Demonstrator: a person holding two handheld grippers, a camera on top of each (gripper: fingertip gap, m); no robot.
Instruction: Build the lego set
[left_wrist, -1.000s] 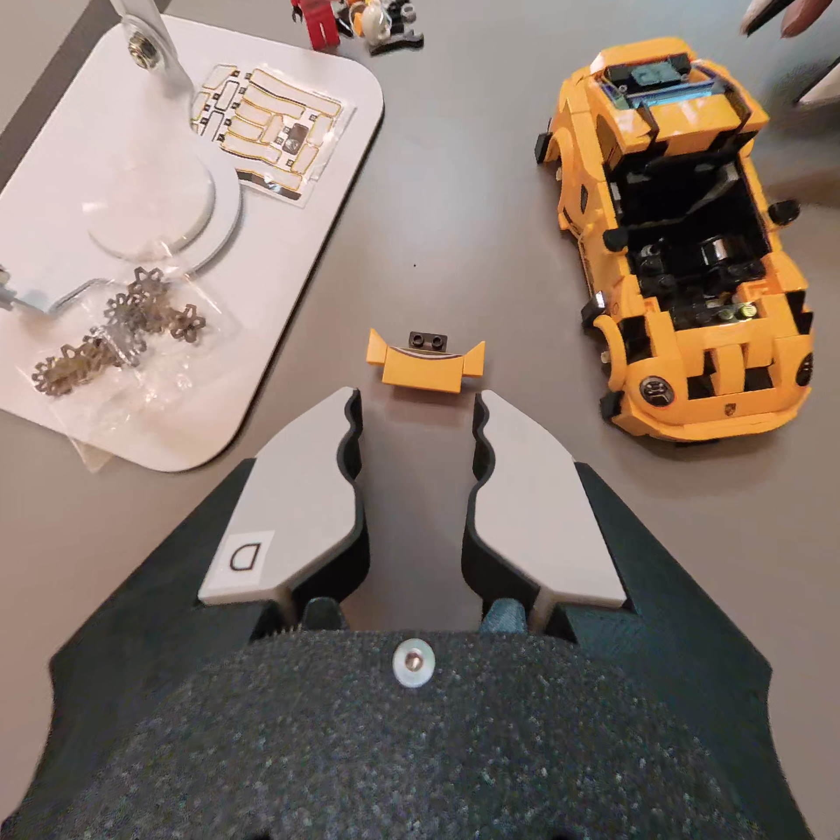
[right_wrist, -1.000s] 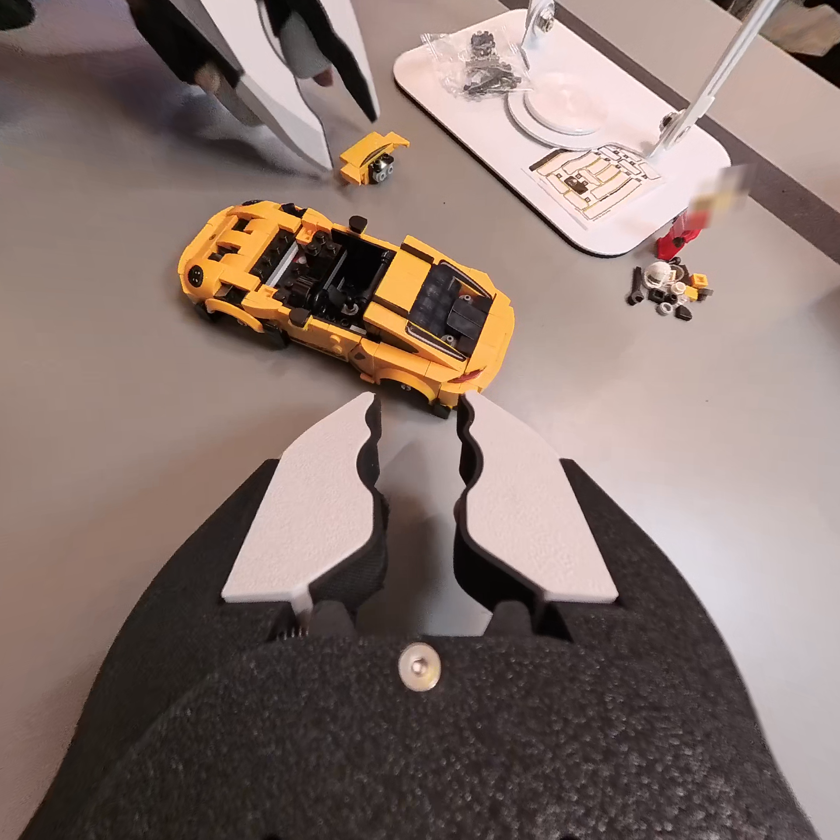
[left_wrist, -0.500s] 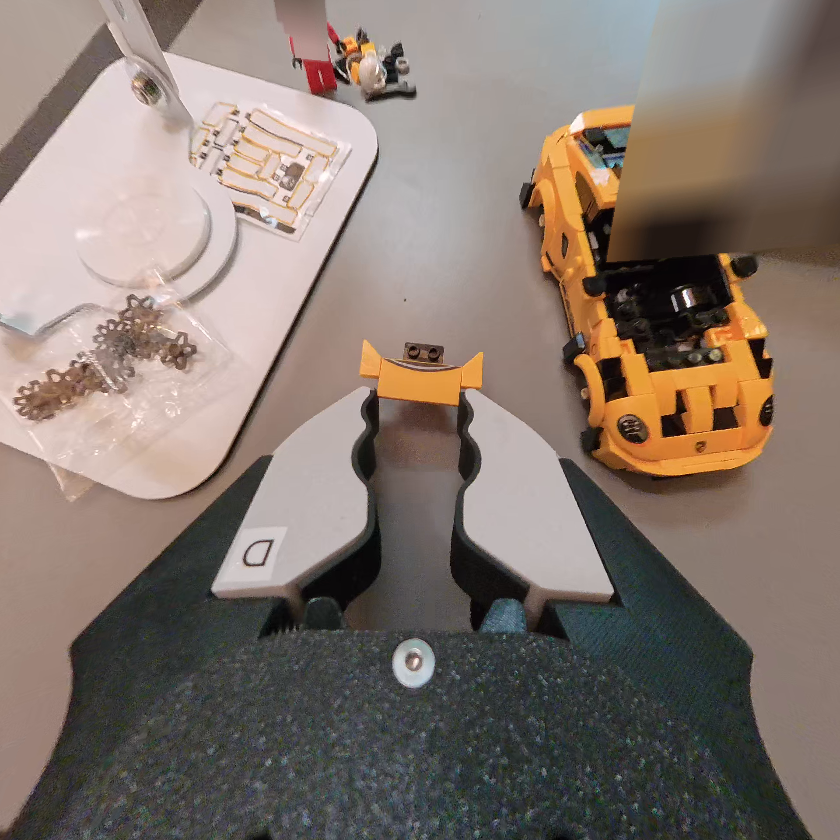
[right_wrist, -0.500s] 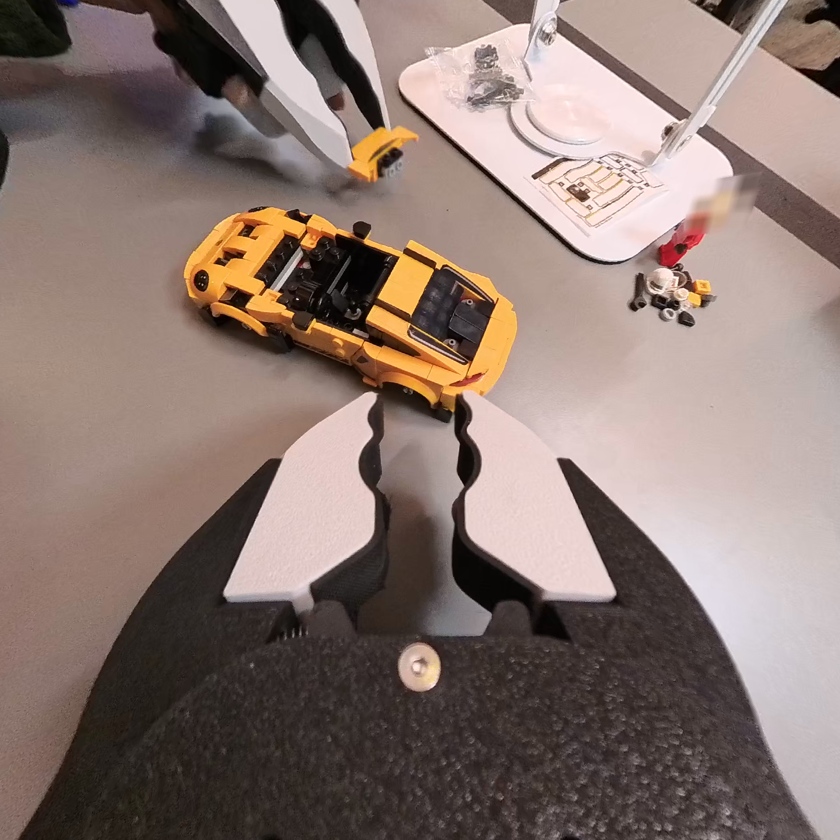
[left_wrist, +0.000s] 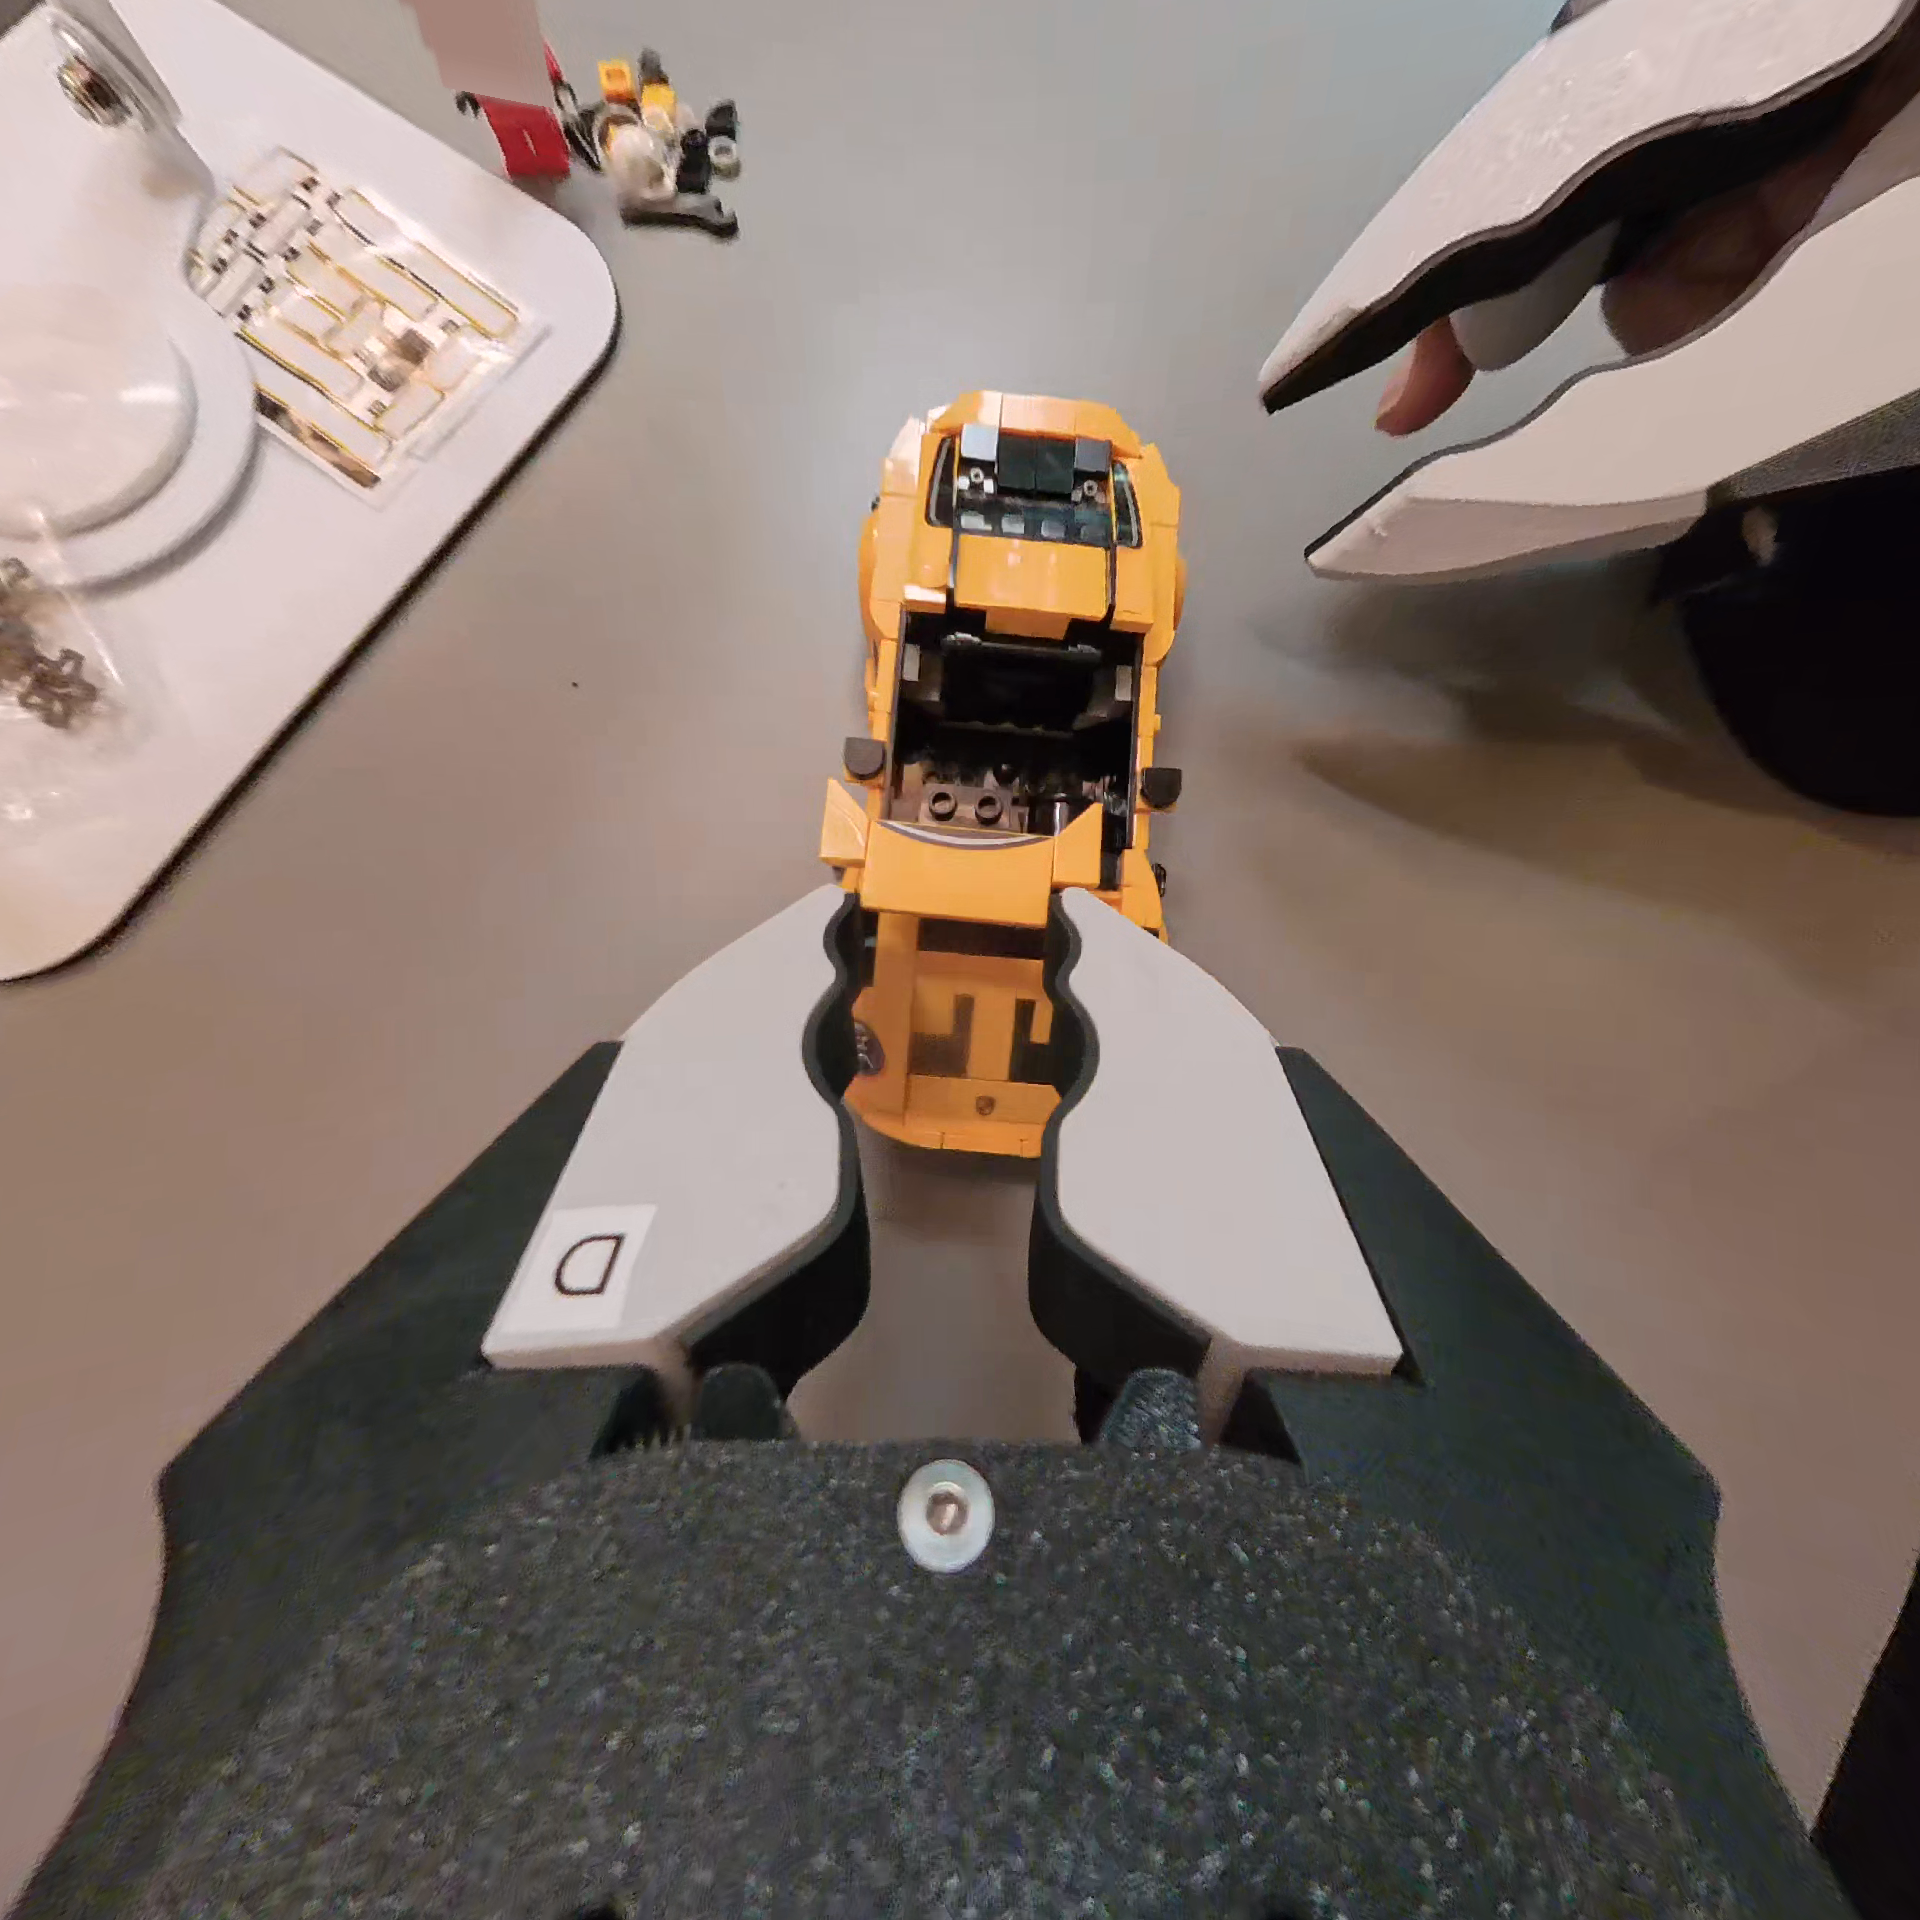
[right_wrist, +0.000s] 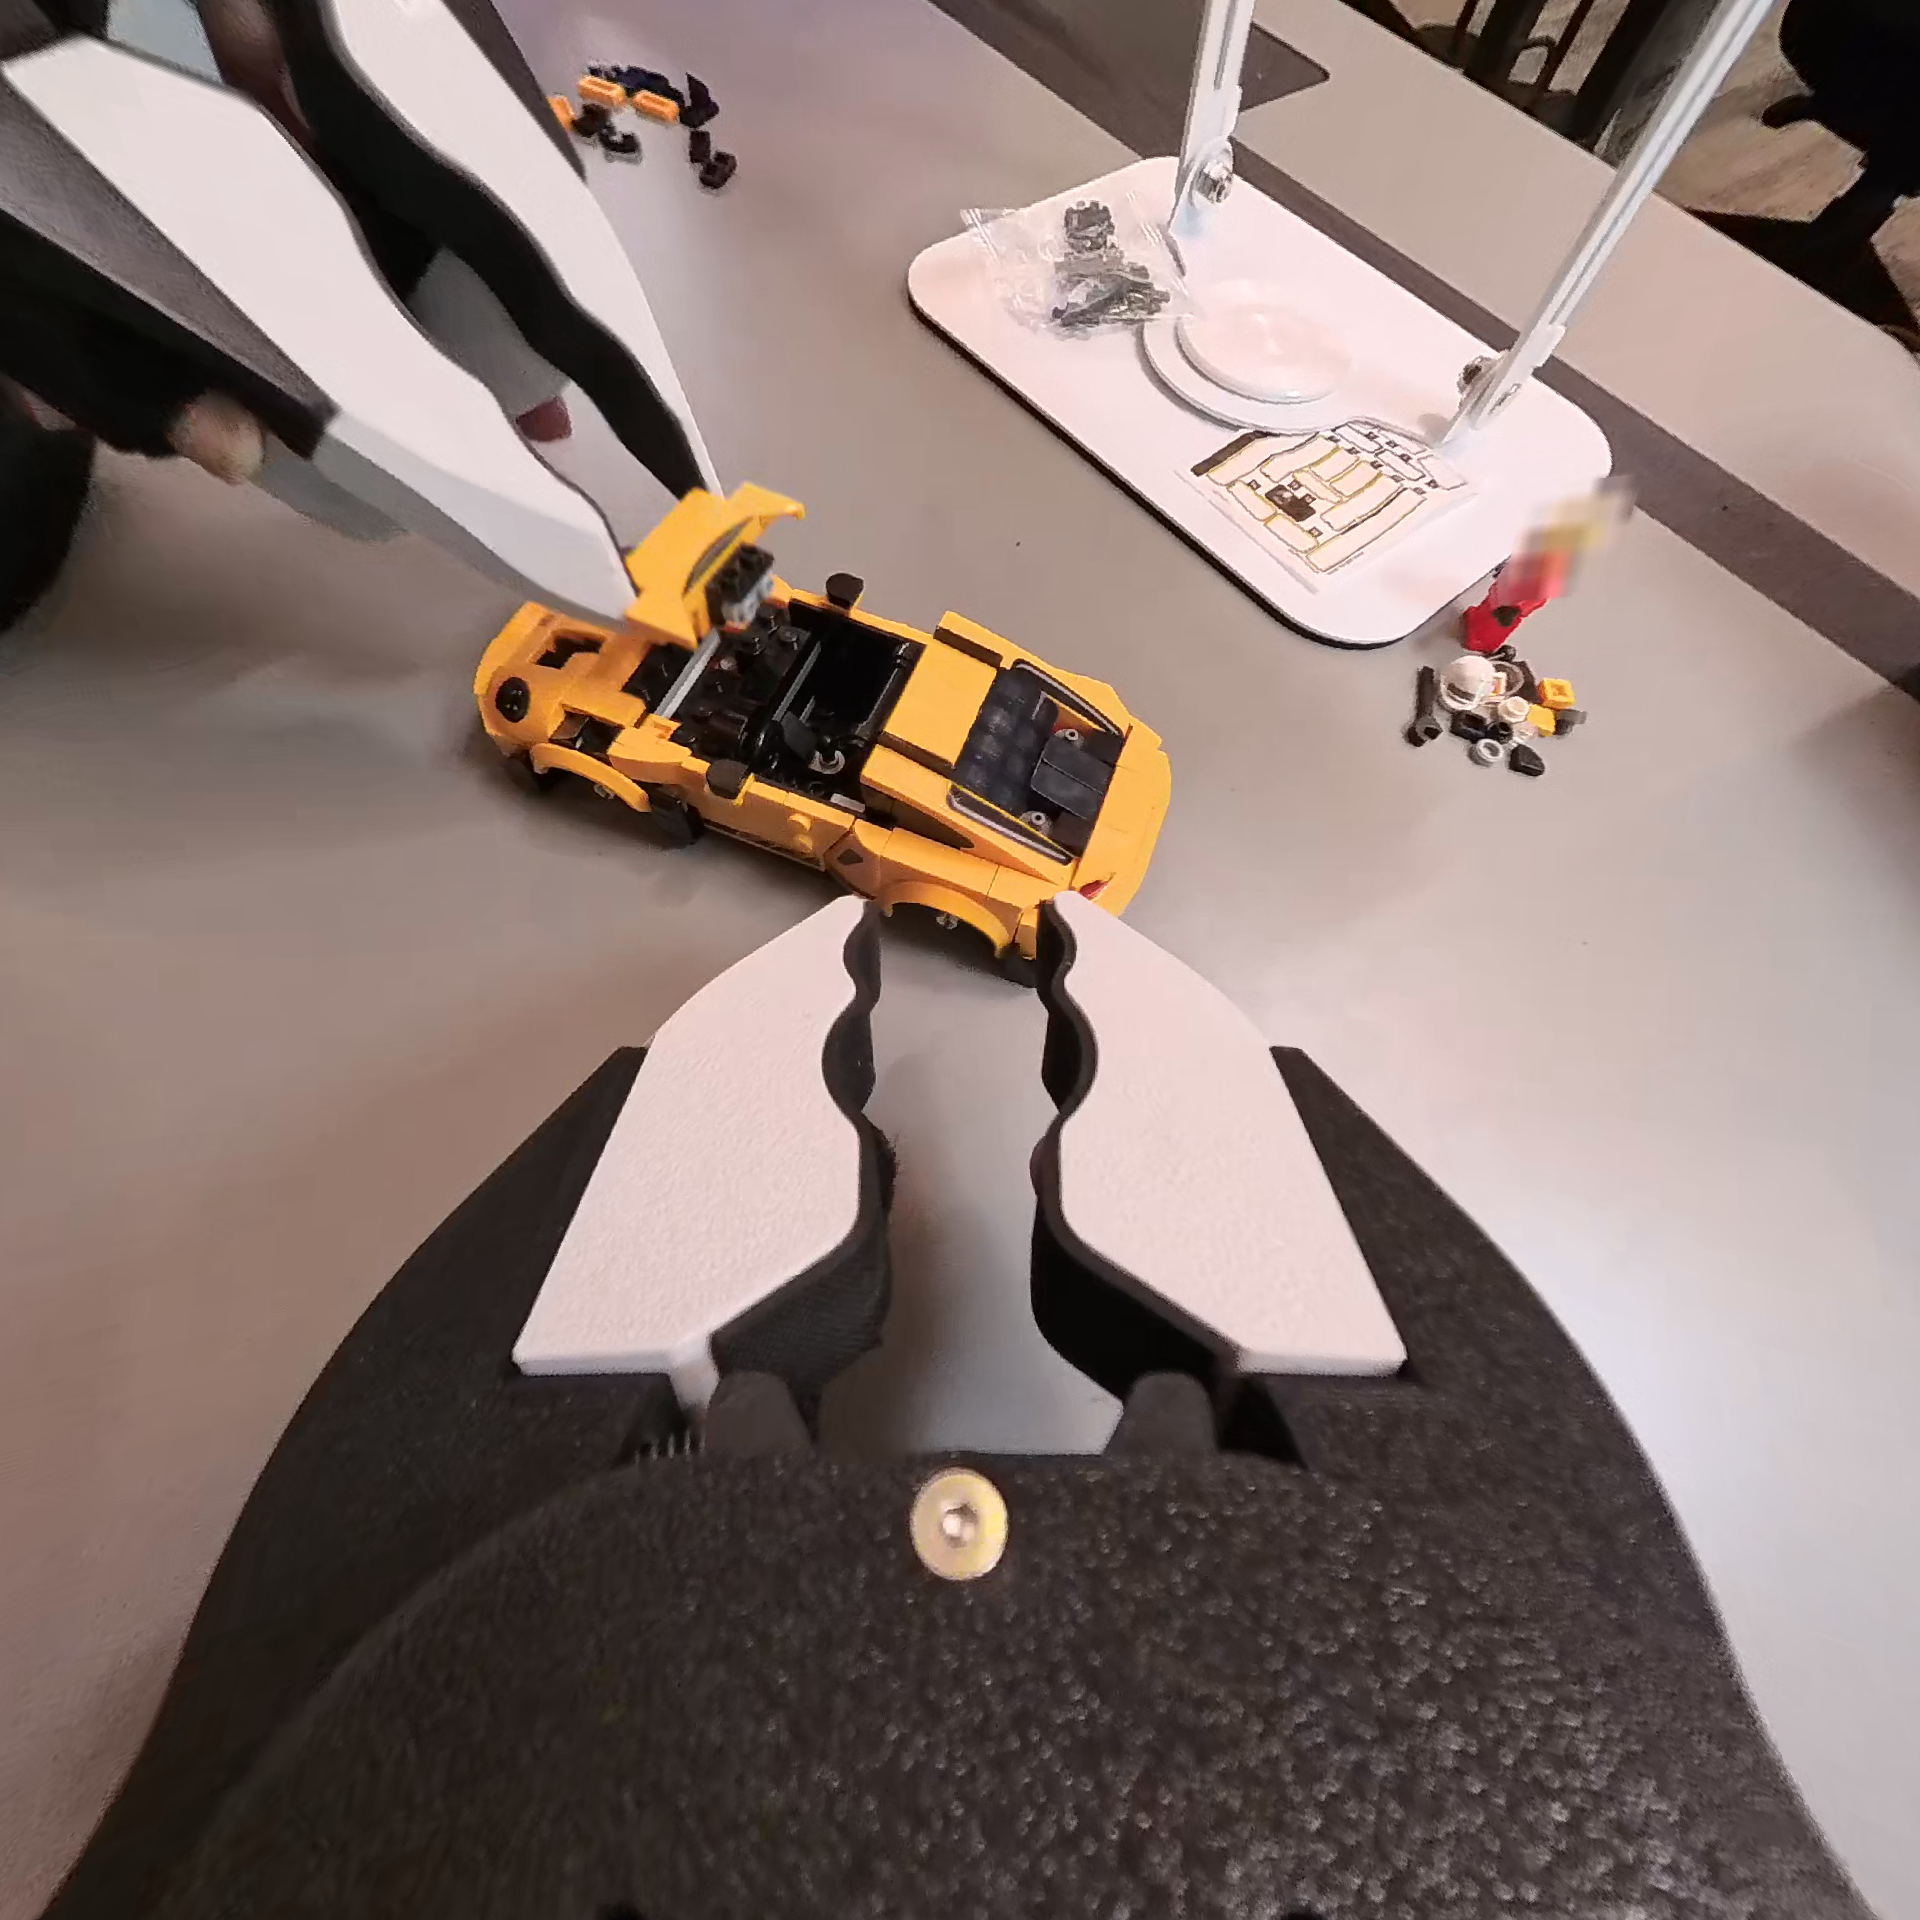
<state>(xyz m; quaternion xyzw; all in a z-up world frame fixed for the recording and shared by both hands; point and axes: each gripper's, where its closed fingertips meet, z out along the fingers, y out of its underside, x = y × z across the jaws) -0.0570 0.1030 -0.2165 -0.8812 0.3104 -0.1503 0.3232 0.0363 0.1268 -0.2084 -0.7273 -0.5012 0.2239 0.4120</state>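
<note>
Moved: left tool (left_wrist: 951, 914) w/ yellow hood piece (left_wrist: 961, 873) gripped, now over car (right_wrist: 821, 738) | right tool (right_wrist: 961, 925) narrow, empty

We see bare grey tabletop (right_wrist: 1351, 1039) right of the yellow brick car (right_wrist: 831, 748); the white lamp base (right_wrist: 1247, 395) blocks beyond.

1. The table (right_wrist: 1455, 1039) is a plain grey surface with a darker strip along its far edge.
2. A yellow toy car (right_wrist: 831, 748) stands on its wheels near the middle.
3. A white flat base (right_wrist: 1299, 343) lies toward the far edge, two metal rods rising from it.
4. A heap of small loose pieces (right_wrist: 1496, 707) lies just beside the base's corner.
5. More small pieces (right_wrist: 655, 114) lie farther off.
</note>
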